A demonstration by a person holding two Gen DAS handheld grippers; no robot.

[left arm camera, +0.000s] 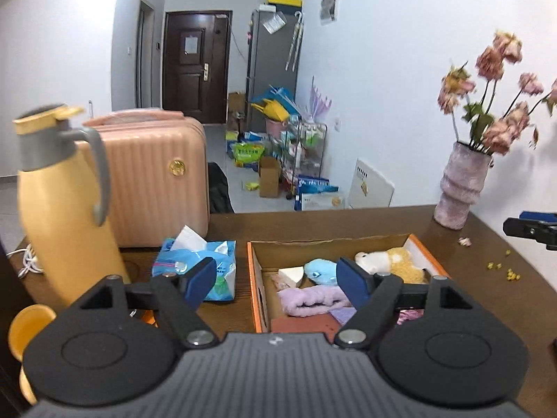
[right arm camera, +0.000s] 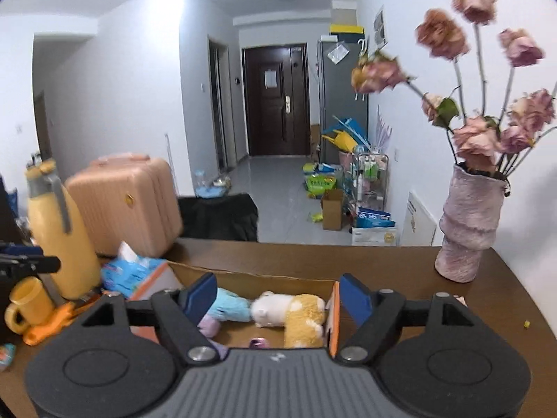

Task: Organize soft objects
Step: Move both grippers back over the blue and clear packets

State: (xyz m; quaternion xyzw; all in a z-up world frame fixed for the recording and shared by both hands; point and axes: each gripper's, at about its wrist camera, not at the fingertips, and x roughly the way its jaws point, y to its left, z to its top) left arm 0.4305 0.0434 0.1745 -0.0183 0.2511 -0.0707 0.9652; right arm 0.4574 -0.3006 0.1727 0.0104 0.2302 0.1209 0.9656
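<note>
At my far left, about nine o'clock, the yellow flask stands tall on the counter, with a yellow mug at its foot. Just right of it lies the blue tissue pack, beside the orange-edged cardboard box.

My left claw stands wide with nothing between its blue pads; it hangs over the box's near left corner. Nothing is held.

The box sits at twelve o'clock from both claws and holds the soft things. From left to right inside: a lilac fluffy cloth at the near side, a pale blue plush behind it, then a white-and-tan plush dog toward the right wall. All three should be light, limp and compressible, with no risk of breaking; the danger I judge is only that they sag or slip from a shallow pinch. I would take the dog across its thick tan body, the blue plush across its middle, and the cloth by a bunched fold.

My right claw is also wide and empty, framing the dog from above.

At two o'clock the pink ribbed vase of dried roses stands well apart from the box; it looks top-heavy and fragile.
</note>
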